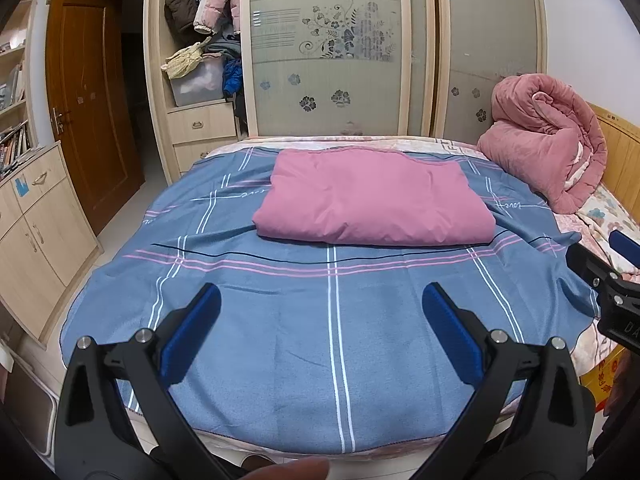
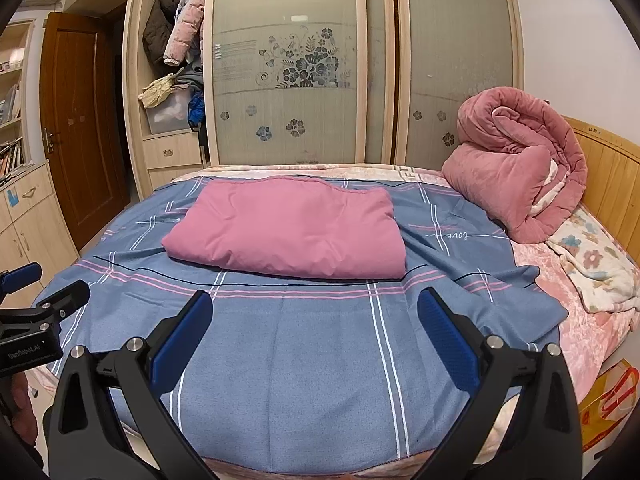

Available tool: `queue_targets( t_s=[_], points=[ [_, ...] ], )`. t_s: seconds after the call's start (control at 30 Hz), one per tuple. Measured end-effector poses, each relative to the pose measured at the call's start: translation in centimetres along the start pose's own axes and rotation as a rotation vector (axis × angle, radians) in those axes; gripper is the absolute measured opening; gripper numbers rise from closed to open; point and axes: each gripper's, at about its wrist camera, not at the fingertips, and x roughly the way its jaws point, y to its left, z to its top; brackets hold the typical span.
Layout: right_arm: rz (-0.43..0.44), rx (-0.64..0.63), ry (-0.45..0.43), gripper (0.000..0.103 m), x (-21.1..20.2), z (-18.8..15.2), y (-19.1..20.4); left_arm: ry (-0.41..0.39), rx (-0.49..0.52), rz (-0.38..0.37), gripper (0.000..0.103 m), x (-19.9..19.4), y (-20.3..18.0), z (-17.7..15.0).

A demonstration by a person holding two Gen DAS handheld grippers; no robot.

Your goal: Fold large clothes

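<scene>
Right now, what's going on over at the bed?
A person is holding two hand-held grippers above the near end of the bed. The left hand-held gripper and the right hand-held gripper are both open and holding nothing. A pink garment lies folded into a neat rectangle on the blue plaid sheet, with neither gripper touching it. A rolled pink quilt sits by the wooden headboard.

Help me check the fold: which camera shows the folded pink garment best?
The left wrist view: the folded pink garment sits near centre, larger, with its whole front edge visible on the blue sheet. The right wrist view shows the garment whole too, but left of centre and smaller.
</scene>
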Motion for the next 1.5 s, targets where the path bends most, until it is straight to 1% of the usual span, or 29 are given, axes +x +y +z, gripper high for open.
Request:
queue_targets(
  t_s=[1.5],
  points=[
    [-0.007,0.007,0.011,0.102,0.97,-0.47,-0.56,0.014,0.023,-0.005,0.101,0.78,-0.57,0.24]
  ],
)
